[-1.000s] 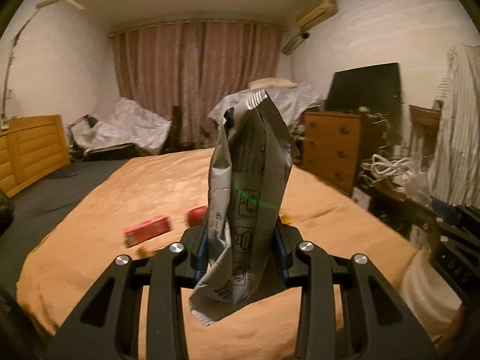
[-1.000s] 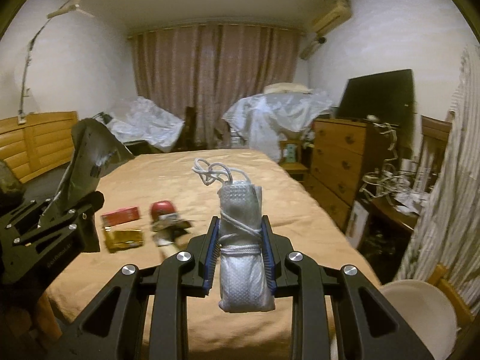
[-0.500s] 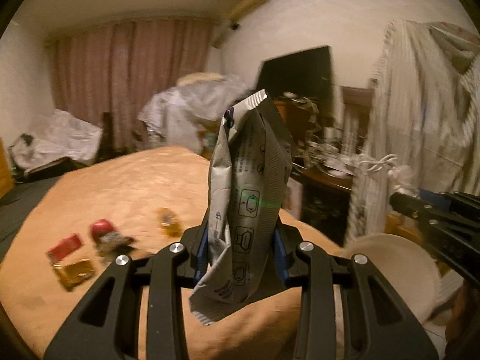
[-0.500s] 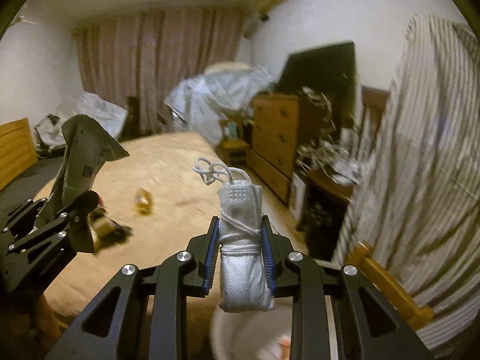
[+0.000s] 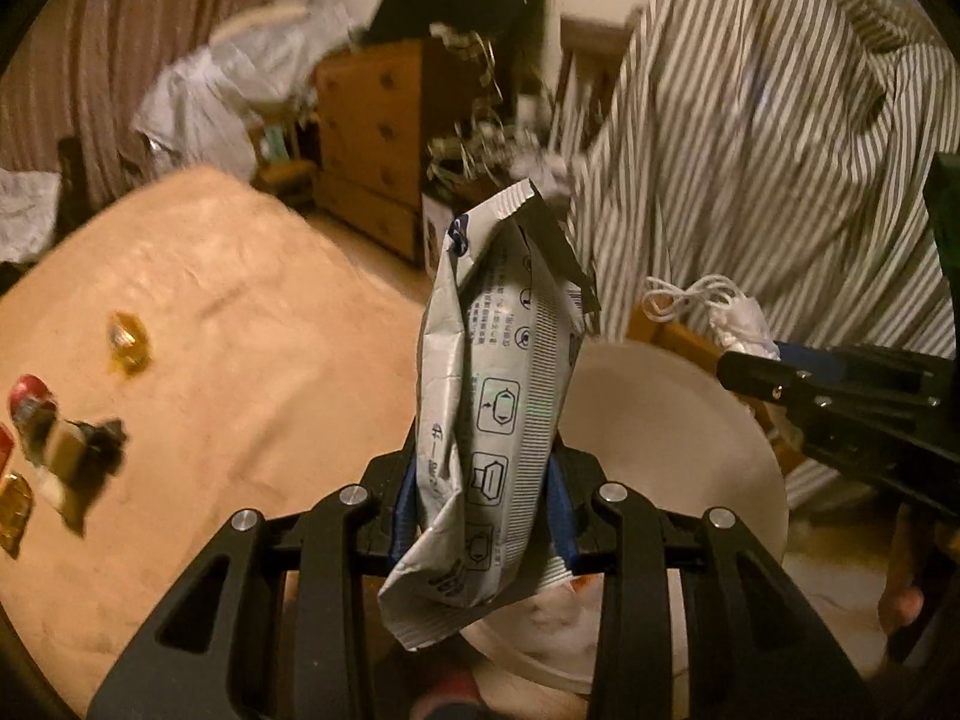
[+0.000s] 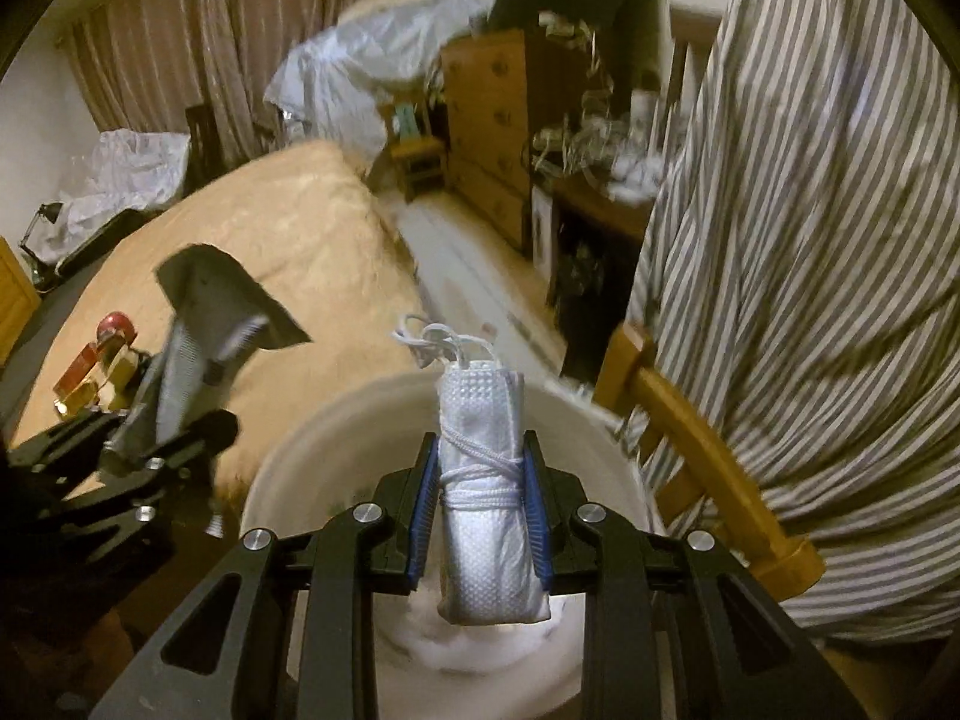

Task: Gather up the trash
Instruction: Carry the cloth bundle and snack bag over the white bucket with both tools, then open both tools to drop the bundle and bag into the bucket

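The left gripper (image 5: pixel 480 510) is clamped on a crumpled silver wrapper (image 5: pixel 492 396), which stands upright between the blue pads with its torn top flaring open. The right gripper (image 6: pixel 480 522) is clamped on a rolled white mask (image 6: pixel 486 516), bound round with its own cord, the loops sticking up at the far end. Both grippers hang over a white bin (image 6: pixel 288 480) that stands on the floor just beside the near right corner of the bed (image 5: pixel 210 312); pale contents lie at its bottom, though blur makes them hard to name. On the tan bedcover to the left lie more scraps: a gold wrapper (image 5: pixel 127 341) on its own, and nearer the edge a cluster with a red-capped piece (image 5: pixel 27 399) and a dark crumpled piece (image 5: pixel 84 450). Right of the bin a striped shirt (image 6: pixel 810 270) drapes over a wooden chair (image 6: pixel 690 420). A wooden dresser (image 5: pixel 372 138) stands far behind, against the wall.
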Demonstrator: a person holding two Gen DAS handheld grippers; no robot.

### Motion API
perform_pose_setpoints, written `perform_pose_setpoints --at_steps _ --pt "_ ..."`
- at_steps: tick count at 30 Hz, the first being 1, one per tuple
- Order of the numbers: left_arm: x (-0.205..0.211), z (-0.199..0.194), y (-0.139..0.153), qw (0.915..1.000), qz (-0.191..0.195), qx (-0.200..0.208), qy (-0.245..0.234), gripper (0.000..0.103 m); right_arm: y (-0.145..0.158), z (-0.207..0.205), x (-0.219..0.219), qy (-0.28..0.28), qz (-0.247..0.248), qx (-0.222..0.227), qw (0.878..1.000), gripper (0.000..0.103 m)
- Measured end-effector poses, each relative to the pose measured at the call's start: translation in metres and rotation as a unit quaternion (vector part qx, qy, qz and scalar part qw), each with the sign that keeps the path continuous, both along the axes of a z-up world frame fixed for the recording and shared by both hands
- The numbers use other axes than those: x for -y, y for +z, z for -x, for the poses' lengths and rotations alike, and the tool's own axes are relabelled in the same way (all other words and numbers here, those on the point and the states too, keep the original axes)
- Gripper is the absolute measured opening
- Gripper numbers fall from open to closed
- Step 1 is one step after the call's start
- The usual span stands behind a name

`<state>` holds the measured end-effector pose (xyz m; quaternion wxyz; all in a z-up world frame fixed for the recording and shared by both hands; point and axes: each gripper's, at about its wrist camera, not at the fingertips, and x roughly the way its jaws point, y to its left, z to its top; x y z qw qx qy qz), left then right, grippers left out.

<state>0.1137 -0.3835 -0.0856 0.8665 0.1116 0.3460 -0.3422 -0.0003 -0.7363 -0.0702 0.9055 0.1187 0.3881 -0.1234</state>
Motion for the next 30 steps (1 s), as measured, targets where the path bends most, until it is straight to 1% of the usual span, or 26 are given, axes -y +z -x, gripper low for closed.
perform_pose_setpoints --at_steps 2,6,7,13,23,24,25,26,27,28,30 --pt "0.003 -0.002 -0.013 0.9998 -0.013 -0.017 -0.005 0.034 -0.01 0.0 0.009 0.002 -0.008 -0.014 1.0 0.028" --pt "0.002 -0.007 -0.023 0.9994 -0.023 -0.027 -0.001 0.034 -0.026 0.001 0.027 -0.009 -0.019 -0.027 0.999 0.028" --pt "0.002 -0.009 -0.025 0.9993 -0.025 -0.028 0.0 0.034 -0.028 0.003 0.021 -0.012 -0.02 -0.027 0.999 0.028" --pt "0.006 -0.015 -0.024 0.9991 -0.028 -0.033 0.005 0.034 -0.036 0.006 0.014 -0.016 -0.023 -0.03 0.999 0.028" --pt "0.013 -0.013 -0.018 0.9992 -0.022 -0.033 -0.007 0.035 -0.036 0.006 0.008 -0.015 -0.024 -0.025 0.999 0.028" --pt "0.014 -0.013 -0.018 0.9991 -0.023 -0.033 -0.011 0.036 -0.035 0.007 0.007 -0.015 -0.025 -0.024 0.999 0.028" --pt "0.016 -0.012 -0.019 0.9991 -0.025 -0.033 -0.011 0.043 -0.035 0.006 0.007 -0.014 -0.027 -0.024 0.999 0.034" --pt "0.018 -0.011 -0.019 0.999 -0.029 -0.03 -0.014 0.05 -0.036 0.006 0.008 -0.014 -0.029 -0.023 0.999 0.042" --pt "0.019 -0.01 -0.019 0.9991 -0.032 -0.024 -0.012 0.062 -0.035 0.007 0.008 -0.015 -0.03 -0.021 0.999 0.045" --pt "0.019 -0.009 -0.019 0.9993 -0.032 -0.017 -0.01 0.066 -0.035 0.007 0.008 -0.016 -0.031 -0.019 0.999 0.048" --pt "0.018 -0.009 -0.019 0.9993 -0.032 -0.015 -0.012 0.066 -0.036 0.008 0.008 -0.018 -0.032 -0.017 0.999 0.05"
